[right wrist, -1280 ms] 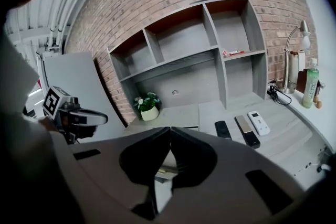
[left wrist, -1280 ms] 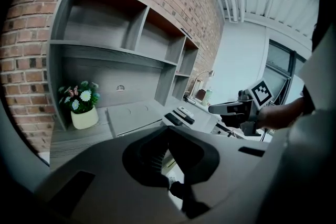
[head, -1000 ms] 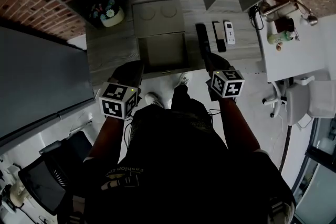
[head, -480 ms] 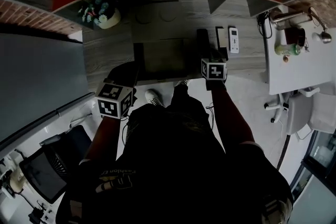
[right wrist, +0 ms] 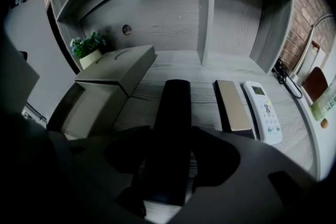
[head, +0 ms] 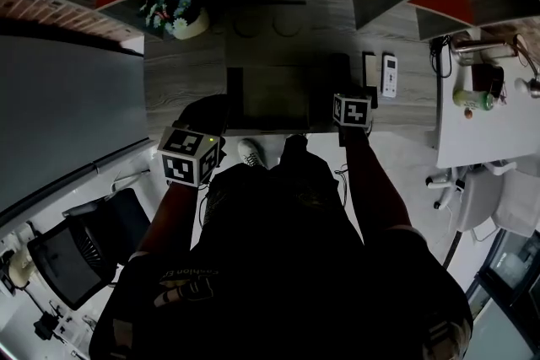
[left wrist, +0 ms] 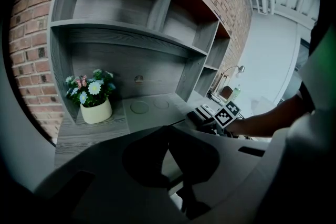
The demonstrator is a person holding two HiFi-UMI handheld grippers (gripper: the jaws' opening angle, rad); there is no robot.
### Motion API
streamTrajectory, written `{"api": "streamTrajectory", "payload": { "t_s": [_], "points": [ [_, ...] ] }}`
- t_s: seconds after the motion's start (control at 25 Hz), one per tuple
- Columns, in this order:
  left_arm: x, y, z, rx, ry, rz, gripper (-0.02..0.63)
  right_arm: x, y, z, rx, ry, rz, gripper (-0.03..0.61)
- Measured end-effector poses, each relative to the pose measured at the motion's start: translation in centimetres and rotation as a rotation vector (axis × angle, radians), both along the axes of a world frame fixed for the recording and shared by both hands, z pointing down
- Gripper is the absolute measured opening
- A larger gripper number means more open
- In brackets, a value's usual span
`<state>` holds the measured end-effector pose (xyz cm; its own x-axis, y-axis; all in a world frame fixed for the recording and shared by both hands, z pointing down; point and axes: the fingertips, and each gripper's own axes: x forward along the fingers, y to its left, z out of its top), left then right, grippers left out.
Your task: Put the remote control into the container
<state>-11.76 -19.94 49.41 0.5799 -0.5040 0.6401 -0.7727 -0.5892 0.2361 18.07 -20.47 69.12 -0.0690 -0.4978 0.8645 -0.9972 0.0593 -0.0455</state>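
As the right claw (right wrist: 167, 192) had just been opening, its jaws stood wide astride the long, slim, black remote control (right wrist: 170, 123), flat on the surface (right wrist: 203, 99) beside the container (right wrist: 89, 110).

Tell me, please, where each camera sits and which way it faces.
Head view: on the person's head, looking steeply down at the desk and open box; torso, forearms, left tool and right tool show.
Left tool view: on the left tool, facing across the desk to the flower pot and shelves; the right forearm shows.
Right tool view: on the right tool, facing along the black remote between its jaws, which have just been opening.
Shared: all three show the flower pot.
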Motion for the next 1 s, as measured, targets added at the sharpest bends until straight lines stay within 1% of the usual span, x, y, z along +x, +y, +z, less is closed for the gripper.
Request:
{"api": "streamTrajectory", "payload": {
  "t_s": [0.2, 0.4, 0.52, 0.64, 0.68, 0.76, 0.88, 1.0],
  "points": [
    [-0.3, -0.2, 0.2, -0.011, 0.019, -0.003, 0.006, 0.3, 0.1, 0.0, -0.003, -0.017, 0.019, 0.241],
    [-0.5, -0.5, -1.2, 0.012, 0.049, -0.004, 0.006, 0.1, 0.4, -0.5, 0.001, -0.065, 0.03, 0.236],
    [-0.9, -0.3, -0.7, 0.016, 0.045, 0.004, 0.006, -0.6, 0.7, -2.2, 0.037, -0.08, 0.013, 0.236],
    [-1.6, -0.3, -0.4, 0.013, 0.04, -0.008, 0.006, -2.2, 0.5, -5.4, 0.111, -0.088, -0.056, 0.236],
    [-1.9, -0.2, -0.1, 0.008, 0.035, -0.012, 0.006, -3.1, 0.4, -6.3, 0.142, -0.084, -0.102, 0.236],
    [-2.4, -0.1, 0.5, 0.002, 0.028, -0.019, 0.006, -6.0, 0.2, -8.3, 0.192, -0.076, -0.251, 0.236],
    [-3.0, -0.1, 0.5, 0.002, 0.038, -0.039, 0.006, -12.5, 0.4, -10.3, 0.215, -0.049, -0.554, 0.236],
    [-4.0, 0.0, 0.6, 0.008, 0.036, -0.056, 0.006, -17.8, 0.9, -9.5, 0.196, 0.046, -0.852, 0.236]
  ]
}}
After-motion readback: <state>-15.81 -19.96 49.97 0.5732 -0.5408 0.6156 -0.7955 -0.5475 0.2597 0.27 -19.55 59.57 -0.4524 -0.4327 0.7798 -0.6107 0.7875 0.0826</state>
